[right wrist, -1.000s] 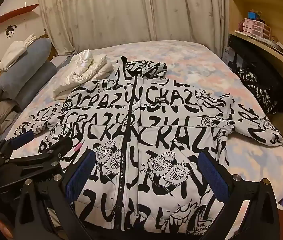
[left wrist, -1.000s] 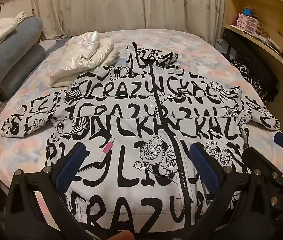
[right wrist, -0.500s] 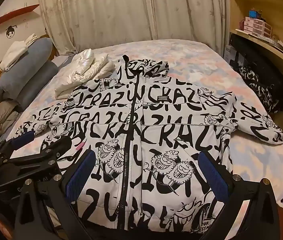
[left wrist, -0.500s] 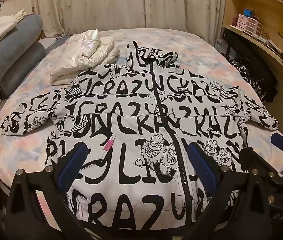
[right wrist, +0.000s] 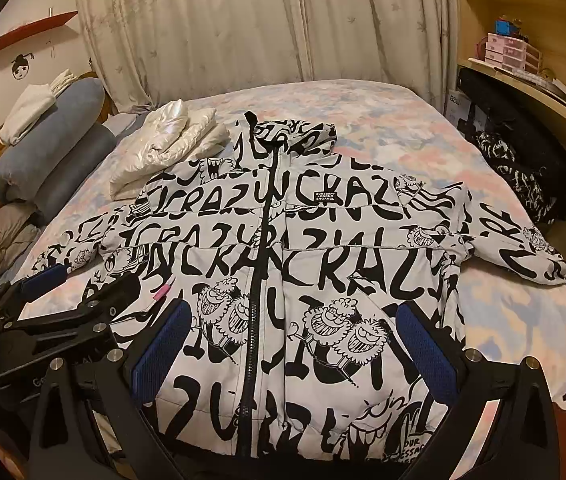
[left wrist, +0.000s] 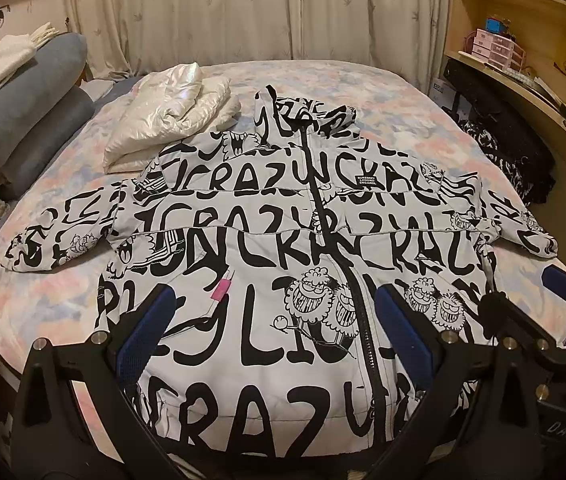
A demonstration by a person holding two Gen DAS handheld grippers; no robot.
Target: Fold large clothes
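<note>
Pastel pink-and-blue floral bedding [left wrist: 403,112] covers the wide bed that carries everything, with pale patterned curtains [right wrist: 243,32] hanging behind it. Spread face up on it lies the white puffer jacket printed with black cartoon lettering [left wrist: 267,248], zipped closed along a black zip, collar toward the curtains, hem toward the cameras, both sleeves stretched out sideways. It looks padded and quilted, so I judge it light but bulky and springy: soft enough to bend anywhere, yet likely to puff back open, and its smooth shell may slide on the bedding. The cuffs, or the shoulder seams where the sleeves join, look like the thinnest, surest places to pinch; the thick body would probably fill the tongs.

The left gripper [left wrist: 279,336] hovers over the lower front of the jacket with its blue-padded fingers wide apart and nothing between them, the hem just below. The right gripper [right wrist: 295,356] hangs likewise over the lower front, straddling the zip, spread and empty; each one shows at the edge of the other's view, side by side and close together. No fold is begun yet.

Just beyond the jacket's left shoulder, touching or nearly so, sits a folded glossy cream puffer garment [left wrist: 171,120]. Grey-blue bolster pillows [left wrist: 23,100] are stacked along the left edge, and a wooden shelf desk [right wrist: 531,92] curves along the right wall
</note>
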